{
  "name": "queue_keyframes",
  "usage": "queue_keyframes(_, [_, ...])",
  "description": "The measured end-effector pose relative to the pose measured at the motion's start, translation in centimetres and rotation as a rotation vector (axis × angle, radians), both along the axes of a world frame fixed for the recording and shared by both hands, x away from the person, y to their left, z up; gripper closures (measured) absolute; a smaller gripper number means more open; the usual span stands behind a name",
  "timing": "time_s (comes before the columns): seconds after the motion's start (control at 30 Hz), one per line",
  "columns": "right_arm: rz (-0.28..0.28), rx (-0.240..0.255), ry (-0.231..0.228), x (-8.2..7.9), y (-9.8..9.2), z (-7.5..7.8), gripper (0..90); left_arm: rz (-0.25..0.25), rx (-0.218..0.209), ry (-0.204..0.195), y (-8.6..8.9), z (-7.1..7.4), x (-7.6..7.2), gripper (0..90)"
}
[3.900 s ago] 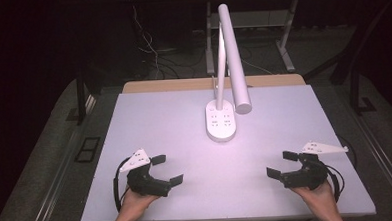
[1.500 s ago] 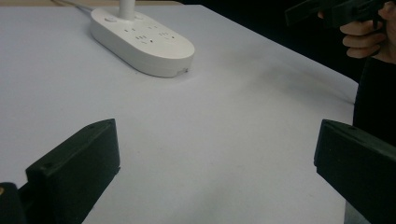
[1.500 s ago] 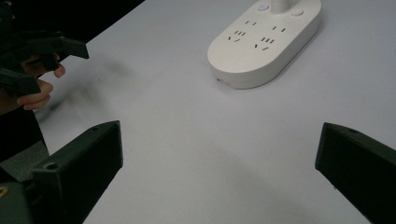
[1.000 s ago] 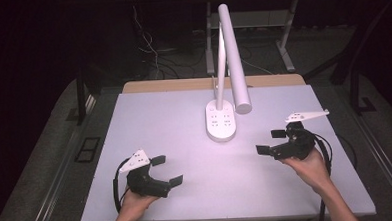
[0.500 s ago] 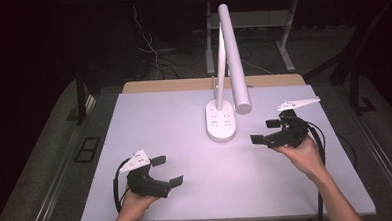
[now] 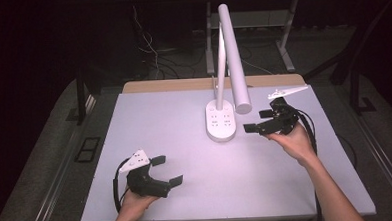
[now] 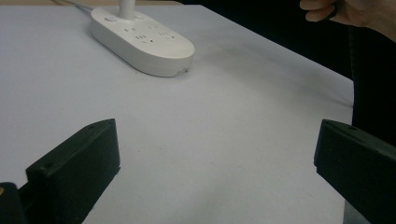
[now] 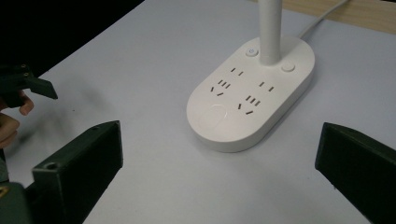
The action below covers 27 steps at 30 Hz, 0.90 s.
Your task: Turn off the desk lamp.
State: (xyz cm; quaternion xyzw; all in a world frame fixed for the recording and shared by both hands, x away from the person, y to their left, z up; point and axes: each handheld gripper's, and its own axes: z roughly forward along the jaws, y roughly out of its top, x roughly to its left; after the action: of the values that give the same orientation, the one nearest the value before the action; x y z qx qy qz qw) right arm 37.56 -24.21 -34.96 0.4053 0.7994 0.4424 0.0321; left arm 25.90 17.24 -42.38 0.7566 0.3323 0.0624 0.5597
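A white desk lamp stands at the middle back of the table. Its oval base (image 6: 220, 120) carries several sockets and buttons, and its long head (image 6: 234, 64) slopes down to the right. My right gripper (image 6: 257, 121) is open, just right of the base, jaws pointing at it. In the right gripper view the base (image 8: 252, 98) lies close ahead between the open jaws of the right gripper (image 8: 219, 140). My left gripper (image 6: 167, 170) rests open near the front left edge. Its own view has the left gripper (image 7: 217, 140) wide open over bare table, the base (image 7: 142, 39) farther off.
The pale table top (image 6: 159, 117) has dark floor on all sides. The lamp's cable (image 8: 322, 16) runs off the back over a wooden strip (image 6: 183, 84). Table legs and cables stand behind. The person's right hand (image 7: 345, 11) appears at the upper right of the left gripper view.
My right gripper has moved from the front right corner forward and left, up to the lamp base. The left gripper has stayed where it was, open.
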Motion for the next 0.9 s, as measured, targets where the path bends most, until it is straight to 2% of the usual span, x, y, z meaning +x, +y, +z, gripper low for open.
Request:
queue_keyframes(0.27, [-0.017, -0.001, 0.017, 1.6, 0.0, -0.2, 0.7, 0.001, -0.003, 0.003, 0.0, 0.0, 0.1, 0.0])
queue_keyframes(0.47, [-0.021, -0.001, 0.016, 3.3, 0.3, -0.4, 0.7, -0.001, -0.002, 0.002, 0.0, 0.0, 0.0, 0.0])
queue_keyframes(0.9, [-0.040, -0.005, 0.021, 5.8, 1.0, -0.5, 0.8, -0.001, -0.005, 0.002, 0.1, 0.0, 0.1, 0.0])
